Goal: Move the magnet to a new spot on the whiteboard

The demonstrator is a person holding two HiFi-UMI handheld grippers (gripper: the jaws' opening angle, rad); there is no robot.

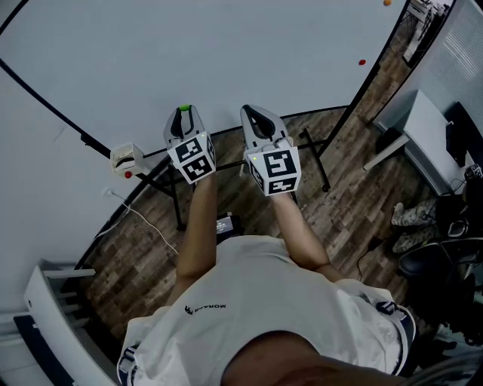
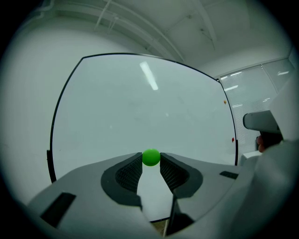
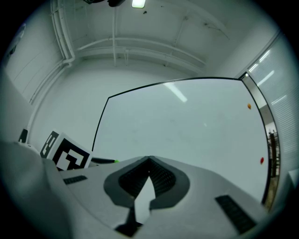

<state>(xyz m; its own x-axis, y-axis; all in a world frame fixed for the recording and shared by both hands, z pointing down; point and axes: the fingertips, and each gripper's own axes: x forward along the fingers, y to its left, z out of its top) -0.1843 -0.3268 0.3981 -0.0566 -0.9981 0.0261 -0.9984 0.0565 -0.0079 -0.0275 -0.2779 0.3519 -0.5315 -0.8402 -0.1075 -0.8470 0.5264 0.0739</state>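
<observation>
A small green ball magnet (image 2: 151,157) sits pinched between the tips of my left gripper (image 2: 151,161), which is shut on it. In the head view that left gripper (image 1: 183,114) holds the green magnet (image 1: 183,110) in front of the lower part of the whiteboard (image 1: 226,53). Whether the magnet touches the board I cannot tell. Just to its right my right gripper (image 1: 253,113) points at the board too. Its jaws meet at the tips with nothing between them in the right gripper view (image 3: 149,159). The whiteboard (image 2: 140,116) fills the space ahead of both grippers.
A red magnet (image 1: 362,62) and an orange magnet (image 1: 387,3) stick near the board's right edge. A small box (image 1: 127,158) rests on the board's tray at the left. The stand's black legs (image 1: 321,162) spread over the wooden floor. A desk (image 1: 423,136) stands to the right.
</observation>
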